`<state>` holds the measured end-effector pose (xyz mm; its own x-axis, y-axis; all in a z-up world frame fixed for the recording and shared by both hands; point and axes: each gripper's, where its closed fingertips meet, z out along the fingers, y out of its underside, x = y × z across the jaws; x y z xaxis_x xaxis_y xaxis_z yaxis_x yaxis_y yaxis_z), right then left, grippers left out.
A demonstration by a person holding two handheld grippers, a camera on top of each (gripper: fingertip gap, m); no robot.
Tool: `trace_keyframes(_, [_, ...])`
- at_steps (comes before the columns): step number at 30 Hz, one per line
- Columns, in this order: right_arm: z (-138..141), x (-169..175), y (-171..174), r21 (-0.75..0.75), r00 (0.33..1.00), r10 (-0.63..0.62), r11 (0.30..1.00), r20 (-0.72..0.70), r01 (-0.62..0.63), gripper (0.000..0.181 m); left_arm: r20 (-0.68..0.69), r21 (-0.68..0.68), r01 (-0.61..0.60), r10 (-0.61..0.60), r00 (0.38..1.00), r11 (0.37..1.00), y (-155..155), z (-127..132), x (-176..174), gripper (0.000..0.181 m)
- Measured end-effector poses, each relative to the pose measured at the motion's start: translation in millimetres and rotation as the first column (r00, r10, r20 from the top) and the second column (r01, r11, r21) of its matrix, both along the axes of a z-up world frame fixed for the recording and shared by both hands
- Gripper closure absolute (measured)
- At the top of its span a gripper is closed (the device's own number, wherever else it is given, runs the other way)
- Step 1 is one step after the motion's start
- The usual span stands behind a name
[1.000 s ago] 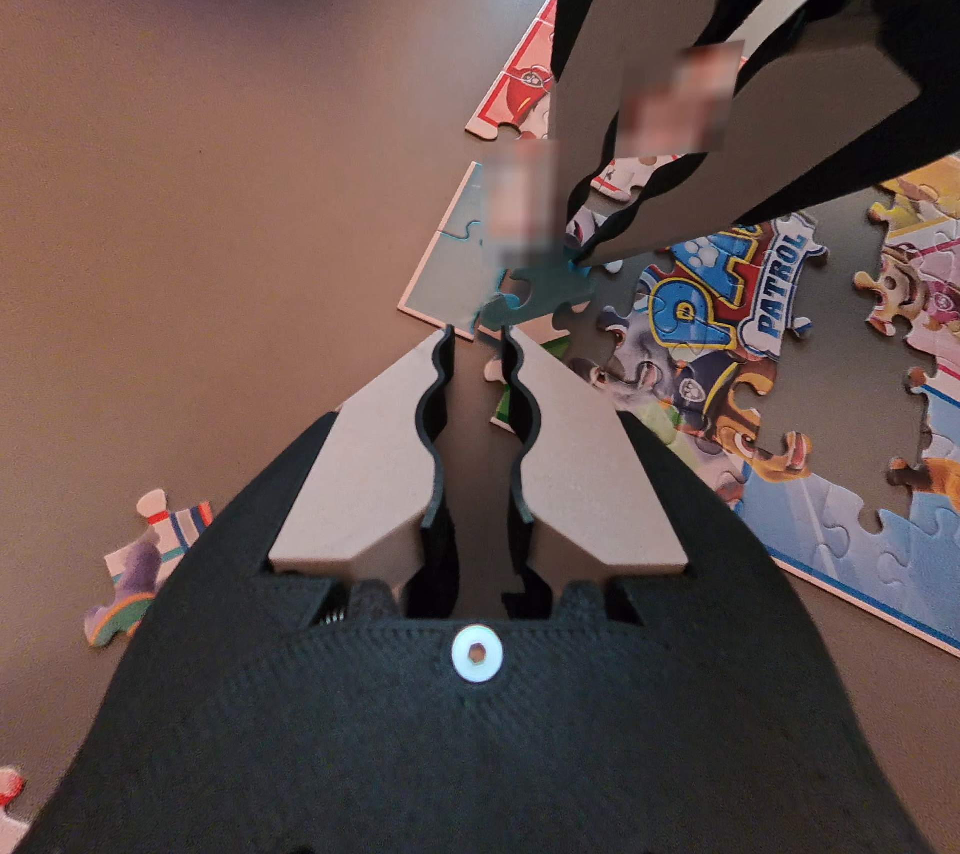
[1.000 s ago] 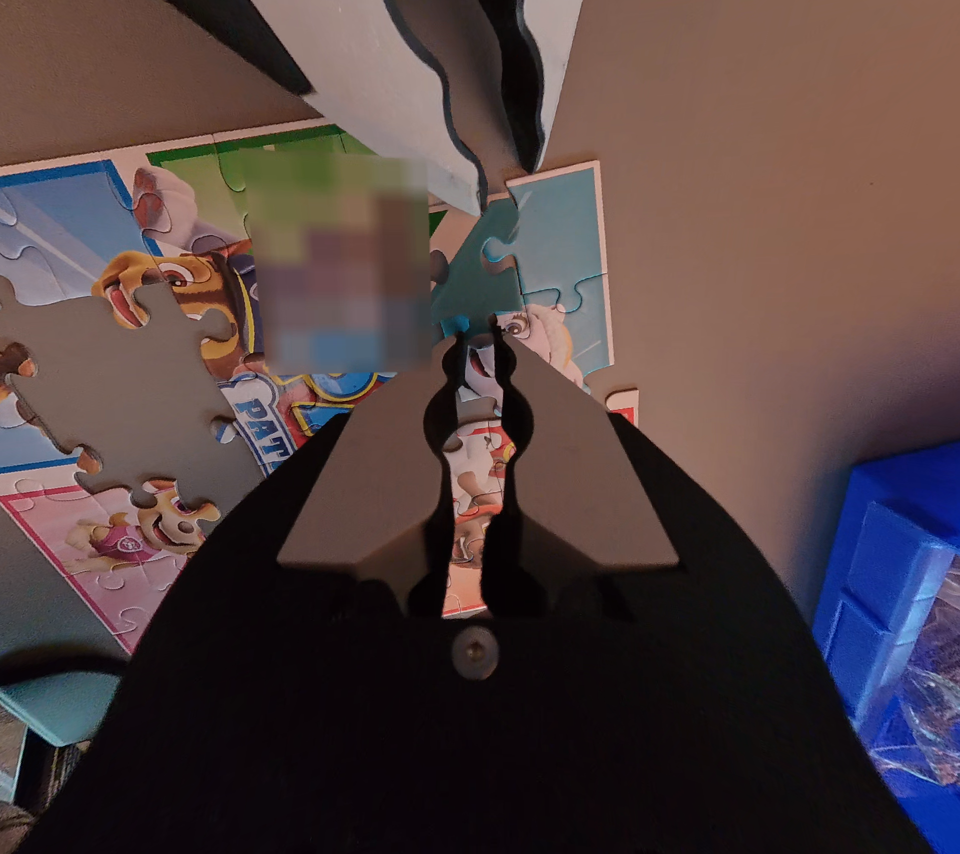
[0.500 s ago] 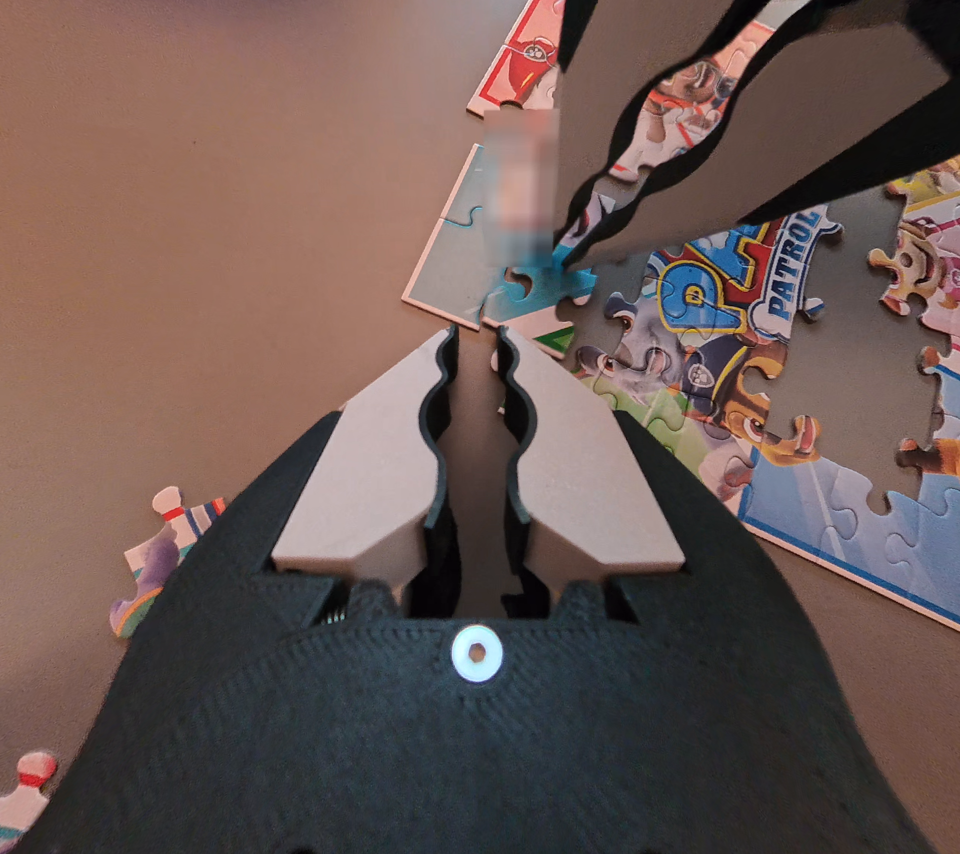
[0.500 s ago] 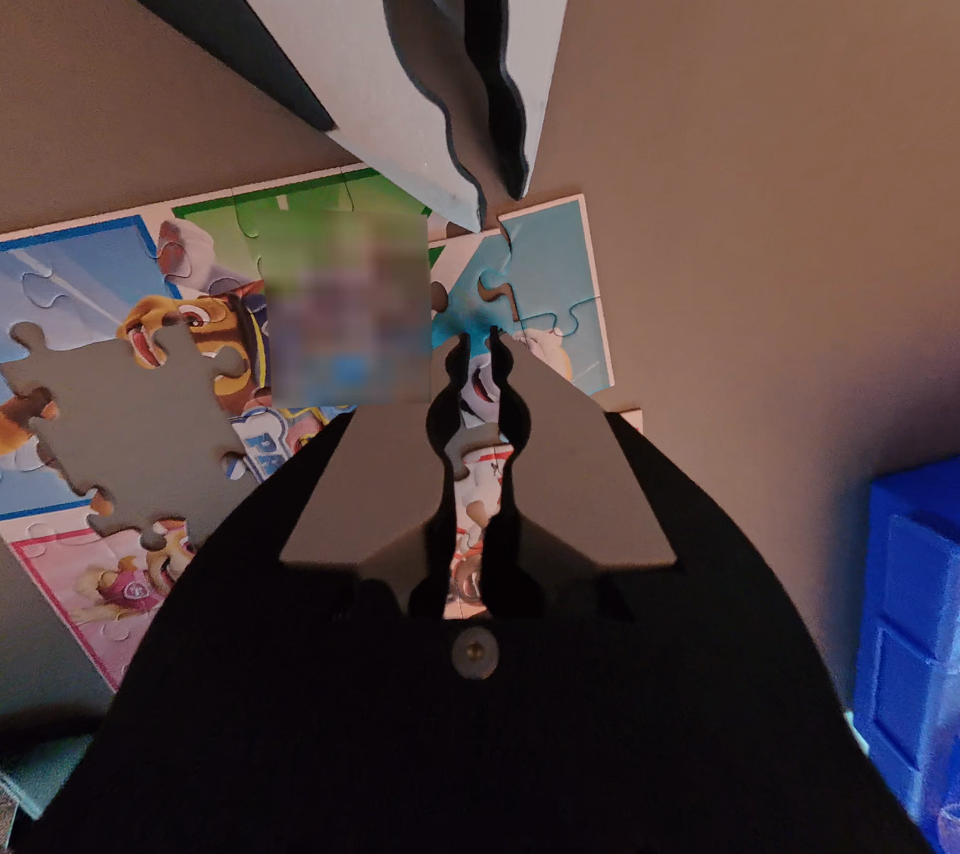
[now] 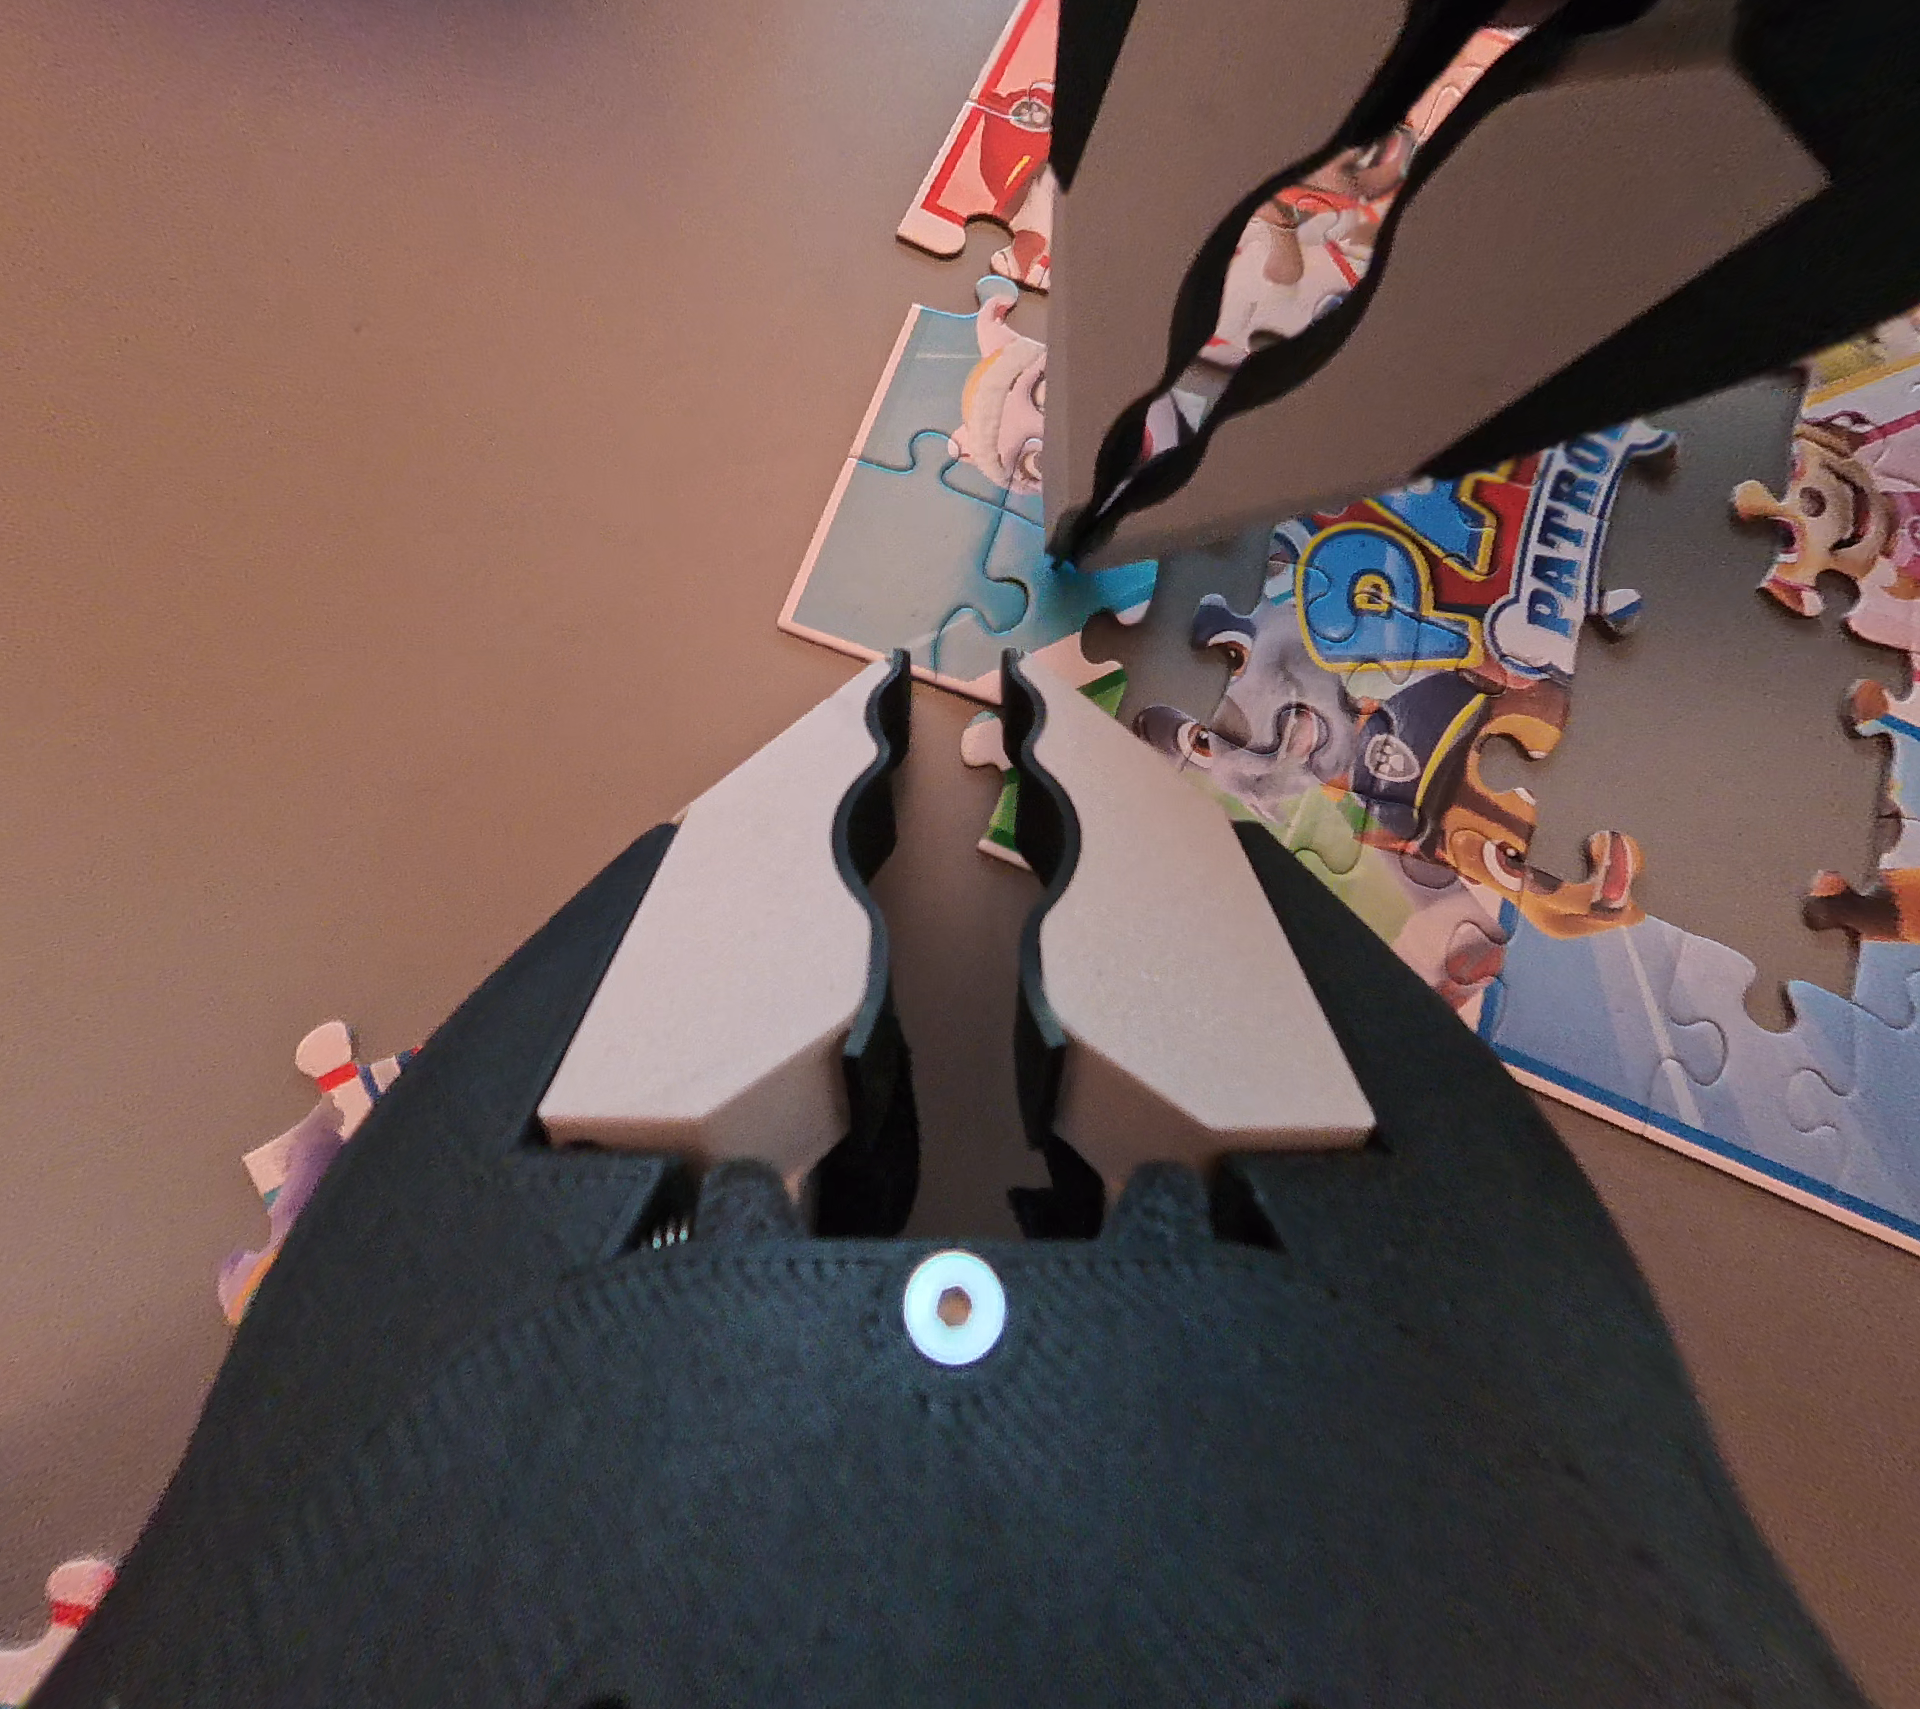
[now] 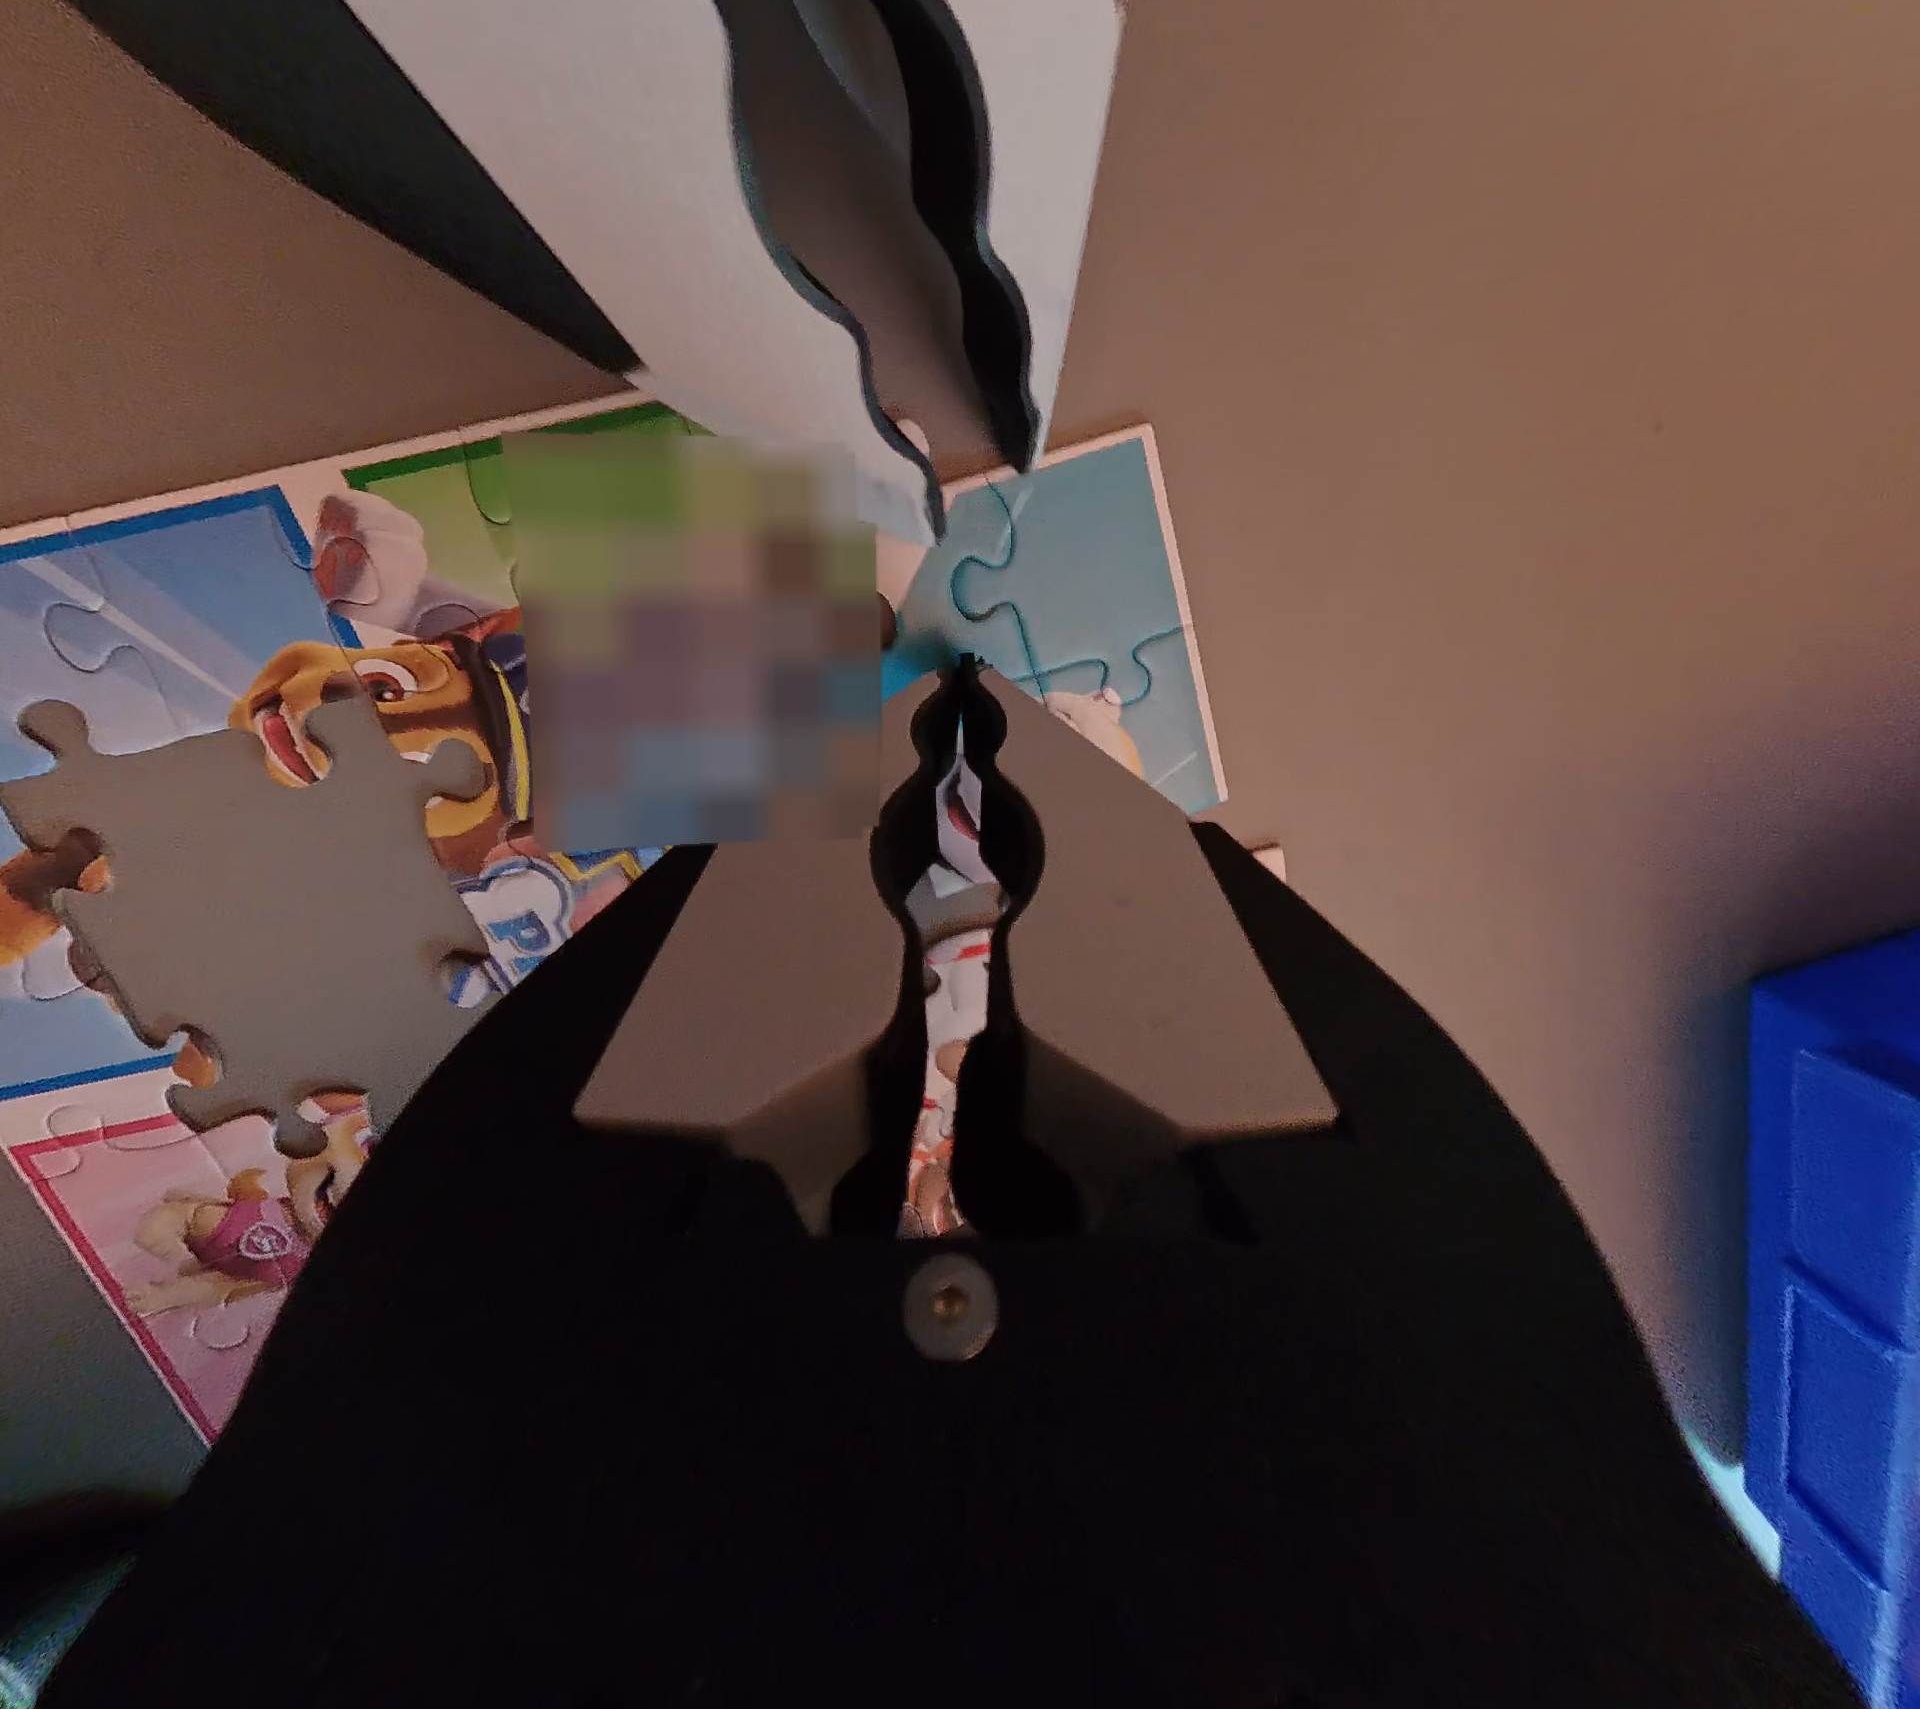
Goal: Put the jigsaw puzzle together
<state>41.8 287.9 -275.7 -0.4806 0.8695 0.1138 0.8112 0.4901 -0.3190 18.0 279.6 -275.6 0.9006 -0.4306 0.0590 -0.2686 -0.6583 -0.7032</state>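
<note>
Puzzle, partly assembled, lies flat on a brown table, with an unfilled gap showing bare surface at 3 o'clock in the left wrist view. Left gripper hovers at the near edge of the puzzle; its jaws stand slightly apart with nothing between them, the tips just over the light-blue corner pieces. Right gripper enters from 1 o'clock, its tips pressed together on a bright blue piece that sits at the border between the light-blue corner and the central cartoon panel; whether the tips pinch this piece or merely press on it cannot be told. In the right wrist view the right gripper shows its jaws nearly closed at the tip. 2 loose pieces lie apart at 8 o'clock. A blue bin stands at 4 o'clock in the right wrist view.
</note>
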Motion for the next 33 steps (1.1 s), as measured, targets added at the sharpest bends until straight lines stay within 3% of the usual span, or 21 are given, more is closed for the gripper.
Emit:
trace_keyframes(11, [-2,-5,16,0.058,0.999,-0.051,0.997,-0.018,0.052,0.181,-0.020,0.021,-0.026,0.026,0.999,0.999,9,0,-7,0.169])
trace_keyframes(17, [4,-8,0,0.013,0.997,-0.026,1.000,-0.070,0.027,0.181,-0.013,0.006,-0.011,0.011,1.000,1.000,6,0,-7,0.167])
trace_keyframes(25, [-1,-12,6,0.009,0.993,-0.069,0.998,-0.100,0.070,0.181,0.035,-0.048,0.030,-0.028,0.999,0.998,-11,0,-3,0.167])
trace_keyframes(33, [-1,-28,21,0.061,0.982,-0.090,0.993,-0.165,0.101,0.181,-0.012,-0.024,0.015,-0.015,1.000,1.000,-9,1,-8,0.168])
